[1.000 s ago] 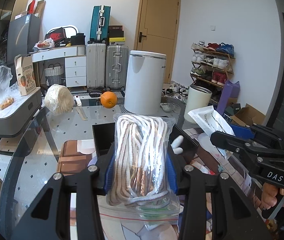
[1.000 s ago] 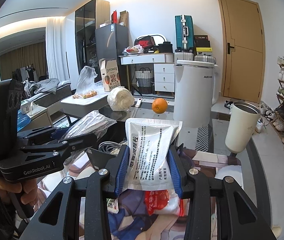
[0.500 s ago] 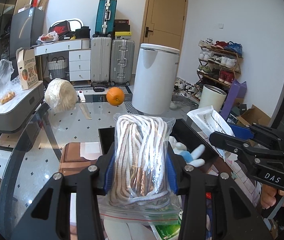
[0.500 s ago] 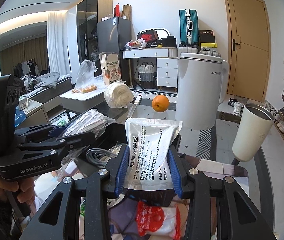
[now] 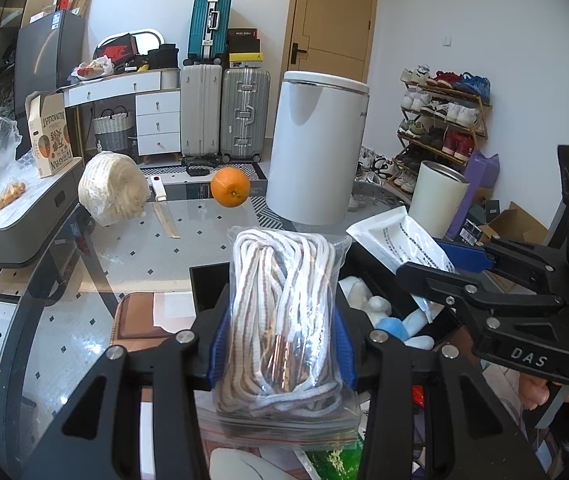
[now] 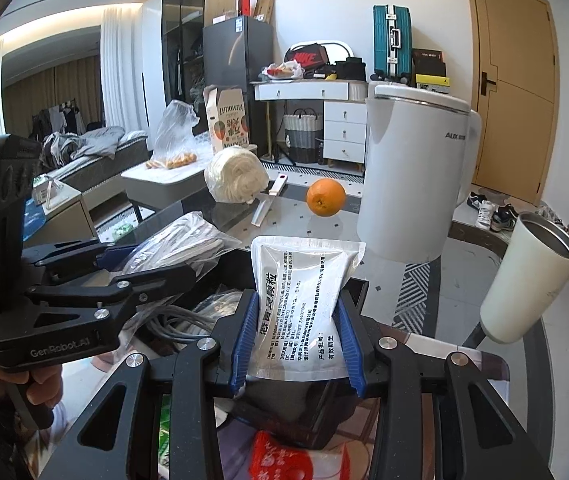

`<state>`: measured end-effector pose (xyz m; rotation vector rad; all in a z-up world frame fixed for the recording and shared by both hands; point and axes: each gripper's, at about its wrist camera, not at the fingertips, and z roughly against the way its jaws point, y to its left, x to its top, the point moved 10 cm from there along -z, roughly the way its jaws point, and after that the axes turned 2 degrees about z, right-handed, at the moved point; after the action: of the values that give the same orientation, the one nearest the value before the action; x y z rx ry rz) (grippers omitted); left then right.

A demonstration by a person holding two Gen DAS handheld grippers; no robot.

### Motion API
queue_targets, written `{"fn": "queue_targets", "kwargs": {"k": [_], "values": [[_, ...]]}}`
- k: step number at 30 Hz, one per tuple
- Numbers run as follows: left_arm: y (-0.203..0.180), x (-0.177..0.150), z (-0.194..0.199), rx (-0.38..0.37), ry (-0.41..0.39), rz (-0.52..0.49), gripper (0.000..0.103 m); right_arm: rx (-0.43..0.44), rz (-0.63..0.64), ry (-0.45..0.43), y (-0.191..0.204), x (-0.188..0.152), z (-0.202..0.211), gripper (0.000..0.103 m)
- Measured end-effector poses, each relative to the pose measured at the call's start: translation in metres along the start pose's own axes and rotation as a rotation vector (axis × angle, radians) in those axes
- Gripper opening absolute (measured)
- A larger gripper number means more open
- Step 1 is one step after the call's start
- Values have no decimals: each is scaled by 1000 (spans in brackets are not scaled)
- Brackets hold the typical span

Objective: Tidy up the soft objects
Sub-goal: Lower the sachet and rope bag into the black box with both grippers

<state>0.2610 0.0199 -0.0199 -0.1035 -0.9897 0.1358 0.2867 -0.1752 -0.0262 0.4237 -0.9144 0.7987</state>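
Observation:
My left gripper (image 5: 280, 320) is shut on a clear zip bag of white and brown rope (image 5: 284, 312), held upright above a black bin (image 5: 208, 280) on the glass table. My right gripper (image 6: 298, 328) is shut on a white printed pouch (image 6: 304, 300), held above the same black bin (image 6: 358, 284). The bin holds a white and blue plush toy (image 5: 388, 320) and grey cables (image 6: 180, 320). The right gripper with its pouch (image 5: 404, 236) shows at right in the left wrist view; the left gripper with its rope bag (image 6: 176, 248) shows at left in the right wrist view.
On the table stand a white kettle-like appliance (image 5: 316, 148), an orange (image 5: 230, 188), a wrapped cream bundle (image 5: 110, 188), a knife (image 5: 166, 216) and a white tumbler (image 6: 524, 280). A brown pad (image 5: 140, 320) lies left of the bin. Red and green packets (image 6: 288, 460) lie below.
Both grippers have moved forward over the black bin, still holding their items. The plush toy and the cables inside the bin have come into view.

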Motion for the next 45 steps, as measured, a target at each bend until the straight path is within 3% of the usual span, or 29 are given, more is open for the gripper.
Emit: {"fn": "queue_targets", "kwargs": {"k": [14, 28, 37, 45], "values": [[1, -3, -11, 2, 23, -40, 44, 26, 66, 99, 5, -7, -41, 39], [3, -8, -20, -20, 58, -41, 45, 20, 104, 278, 22, -19, -64, 39], [0, -14, -23, -14, 90, -87, 47, 40, 97, 233, 14, -18, -53, 58], [0, -17, -22, -36, 111, -142, 48, 33, 102, 186, 7, -13, -34, 59]]}}
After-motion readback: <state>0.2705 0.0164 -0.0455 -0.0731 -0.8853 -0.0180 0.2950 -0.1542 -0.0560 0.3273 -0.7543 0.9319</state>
